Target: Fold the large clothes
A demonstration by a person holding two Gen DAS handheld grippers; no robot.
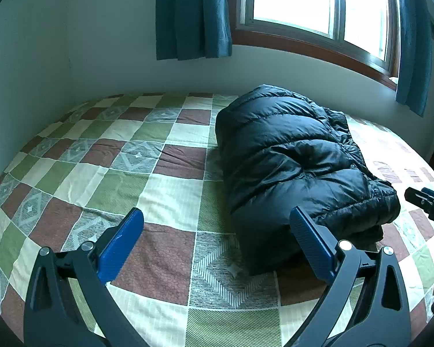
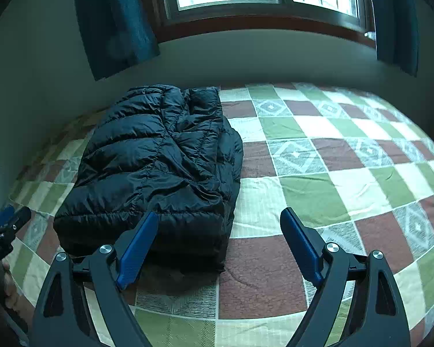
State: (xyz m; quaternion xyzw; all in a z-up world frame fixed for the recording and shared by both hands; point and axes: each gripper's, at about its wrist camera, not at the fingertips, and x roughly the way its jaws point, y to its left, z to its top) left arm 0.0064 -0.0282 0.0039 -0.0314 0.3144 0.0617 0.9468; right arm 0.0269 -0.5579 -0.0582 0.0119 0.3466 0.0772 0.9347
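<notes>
Black puffer jacket (image 1: 298,156) folded into a compact bundle on the patchwork bed quilt (image 1: 101,156) — apparently finished. Left gripper (image 1: 217,228) and right gripper (image 2: 218,228) both spread wide, empty, clear of it.

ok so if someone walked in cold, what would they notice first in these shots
The black puffer jacket grabs the eye first, a bulky folded bundle lying on the checked quilt that covers the bed. Behind it, a bright window with blue curtains lights the back wall. In the foreground, the left claw and the right claw both stand open and empty near the jacket's front edge.
</notes>
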